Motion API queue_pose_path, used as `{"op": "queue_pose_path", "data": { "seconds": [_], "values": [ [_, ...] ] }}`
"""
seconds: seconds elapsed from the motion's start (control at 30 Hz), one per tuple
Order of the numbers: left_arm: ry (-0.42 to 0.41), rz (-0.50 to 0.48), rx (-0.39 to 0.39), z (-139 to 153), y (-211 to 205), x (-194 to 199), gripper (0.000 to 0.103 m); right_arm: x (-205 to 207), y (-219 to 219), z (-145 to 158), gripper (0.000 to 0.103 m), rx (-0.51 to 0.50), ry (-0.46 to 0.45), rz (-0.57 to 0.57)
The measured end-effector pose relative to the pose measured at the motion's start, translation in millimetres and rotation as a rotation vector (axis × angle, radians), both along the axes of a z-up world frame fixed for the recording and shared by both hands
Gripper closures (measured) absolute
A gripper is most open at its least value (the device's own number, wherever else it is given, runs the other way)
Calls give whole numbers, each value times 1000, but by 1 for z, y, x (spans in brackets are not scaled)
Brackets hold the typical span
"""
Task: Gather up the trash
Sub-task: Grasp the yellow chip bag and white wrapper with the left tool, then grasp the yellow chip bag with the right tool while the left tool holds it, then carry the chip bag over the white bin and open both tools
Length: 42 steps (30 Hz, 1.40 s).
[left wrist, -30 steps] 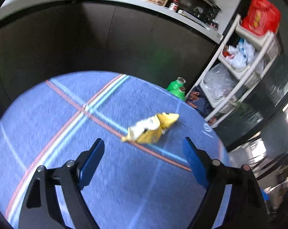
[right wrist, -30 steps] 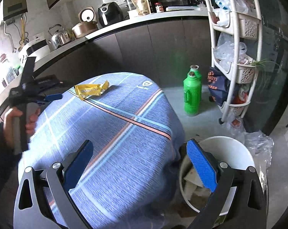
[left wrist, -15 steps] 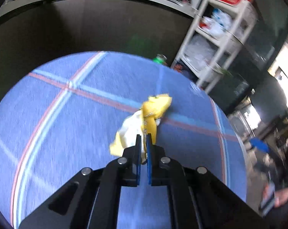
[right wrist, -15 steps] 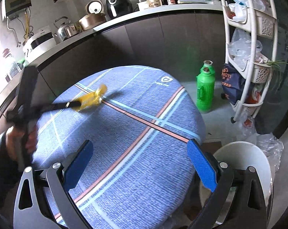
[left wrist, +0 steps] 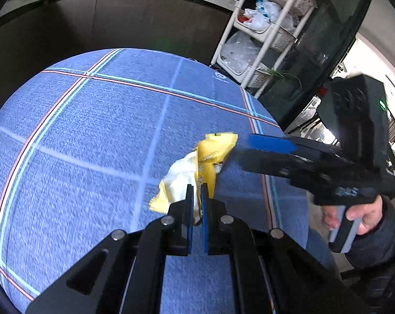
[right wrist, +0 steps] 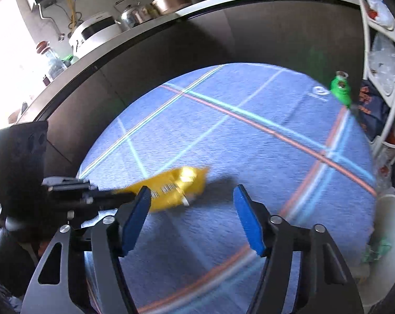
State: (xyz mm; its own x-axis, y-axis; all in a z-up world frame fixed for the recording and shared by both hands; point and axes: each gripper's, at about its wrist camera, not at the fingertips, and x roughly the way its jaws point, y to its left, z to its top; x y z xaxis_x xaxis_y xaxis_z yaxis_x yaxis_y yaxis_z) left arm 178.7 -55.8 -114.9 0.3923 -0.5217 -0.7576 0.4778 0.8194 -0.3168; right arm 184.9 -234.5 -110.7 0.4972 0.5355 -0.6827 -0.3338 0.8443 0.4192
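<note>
L gripper (left wrist: 196, 196) clamps yellow wrapper (left wrist: 210, 157); R gripper (right wrist: 190, 201) closing, pads not touching. Keep L pinch firm, take free end just ahead of R pads.

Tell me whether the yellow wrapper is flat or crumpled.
Crumpled. The wrapper is creased and folded, its white inside showing, pinched at one end by the shut left gripper above the tablecloth.
</note>
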Motion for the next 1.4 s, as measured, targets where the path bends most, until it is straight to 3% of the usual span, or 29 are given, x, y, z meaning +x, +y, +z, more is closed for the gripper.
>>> {"op": "queue_pose_path", "data": {
  "seconds": [0.1, 0.17, 0.27, 0.47, 0.63, 0.8, 1.1, 1.4],
  "values": [
    [7, 0, -13, -1, 4, -9, 96, 7, 8, -12, 57, 31, 53, -3],
    [7, 5, -19, -1, 9, -16, 96, 9, 12, -18, 82, 24, 75, -13],
    [8, 13, -43, 5, 11, -23, 96, -2, 12, -12, 86, 12, 46, -9],
    [-20, -8, -94, 27, -1, -37, 96, -33, -19, 14, 87, 36, -27, -81],
    [-30, -101, -133, 37, -48, -49, 96, -68, -70, 34, 87, 15, -86, -189],
    [13, -210, -179, 36, -109, -53, 96, -96, -135, 38, 87, 5, -100, -327],
    [60, -324, -166, 19, -224, -37, 96, -119, -236, 19, 87, -38, -94, -519],
    [130, -345, -54, -26, -291, -18, 93, -105, -290, -27, 87, -36, -30, -603]
  ]
}}
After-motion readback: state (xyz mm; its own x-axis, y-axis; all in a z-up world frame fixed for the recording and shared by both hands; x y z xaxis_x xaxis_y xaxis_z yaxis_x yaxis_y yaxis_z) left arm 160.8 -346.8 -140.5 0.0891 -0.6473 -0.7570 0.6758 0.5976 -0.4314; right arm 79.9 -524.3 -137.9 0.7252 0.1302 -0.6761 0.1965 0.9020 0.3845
